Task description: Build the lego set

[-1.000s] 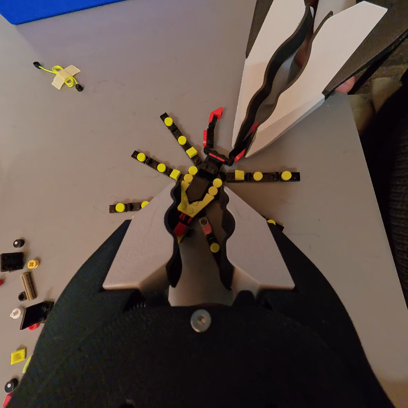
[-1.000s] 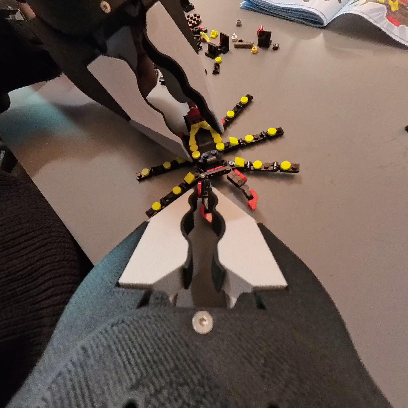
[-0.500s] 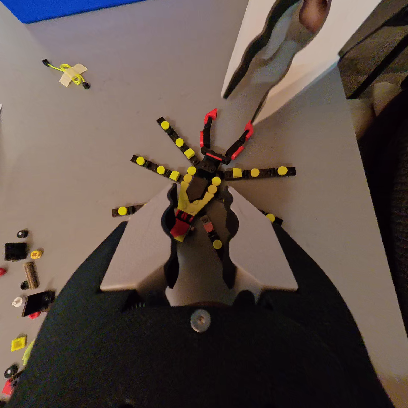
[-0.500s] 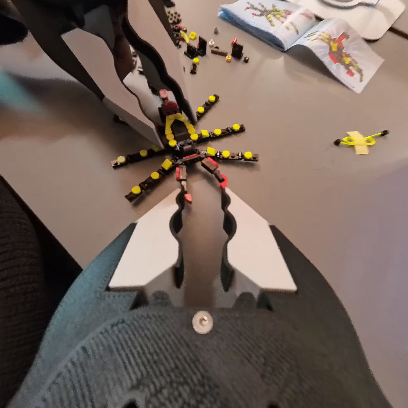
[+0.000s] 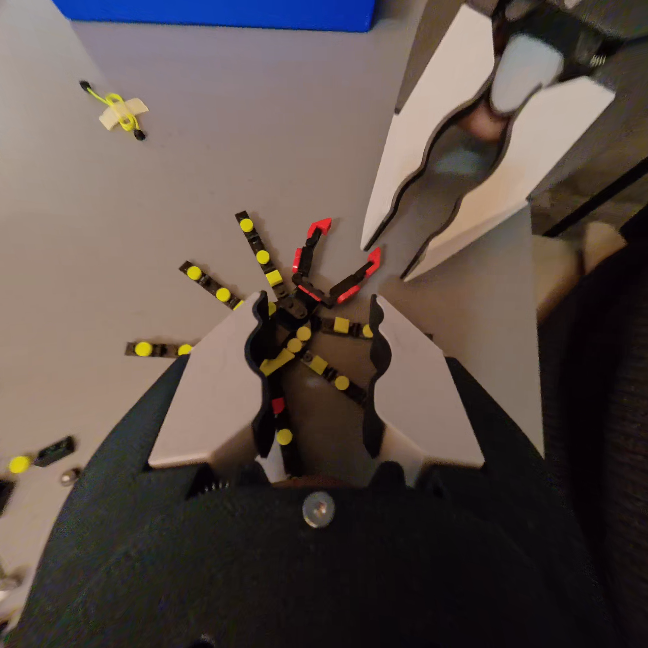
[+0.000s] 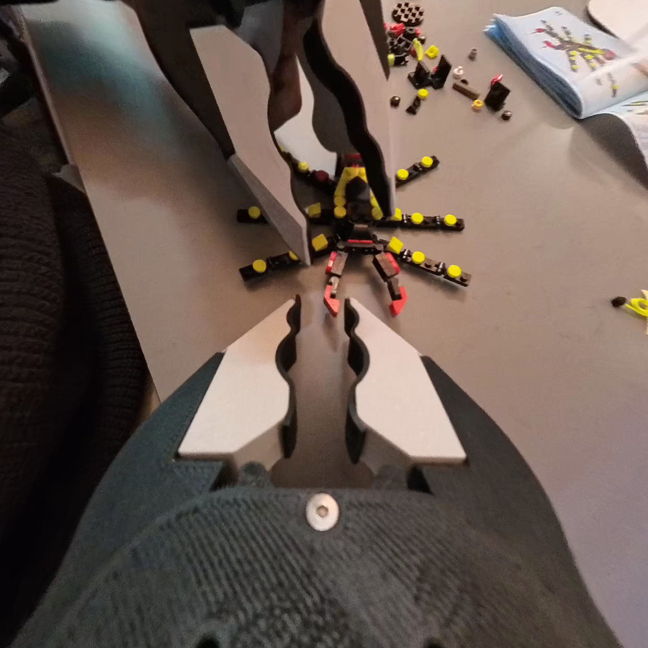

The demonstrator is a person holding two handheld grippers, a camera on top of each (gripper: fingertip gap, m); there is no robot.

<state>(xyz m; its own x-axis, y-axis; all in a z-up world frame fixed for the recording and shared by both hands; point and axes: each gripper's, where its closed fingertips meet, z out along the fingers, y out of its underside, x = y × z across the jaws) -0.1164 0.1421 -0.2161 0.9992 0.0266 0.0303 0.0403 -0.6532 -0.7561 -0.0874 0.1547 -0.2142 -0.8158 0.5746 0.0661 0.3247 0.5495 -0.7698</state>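
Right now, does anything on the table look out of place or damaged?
Nothing looks broken. The brick spider lies flat and whole, legs spread. Loose bricks lie scattered beyond it, and a yellow cord is taped to the table.

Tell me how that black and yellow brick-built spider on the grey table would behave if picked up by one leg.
The black and yellow brick-built spider would probably flop: its legs look like jointed segments. It seems light, being thin plates. A clipped-on red claw tip might pop off.
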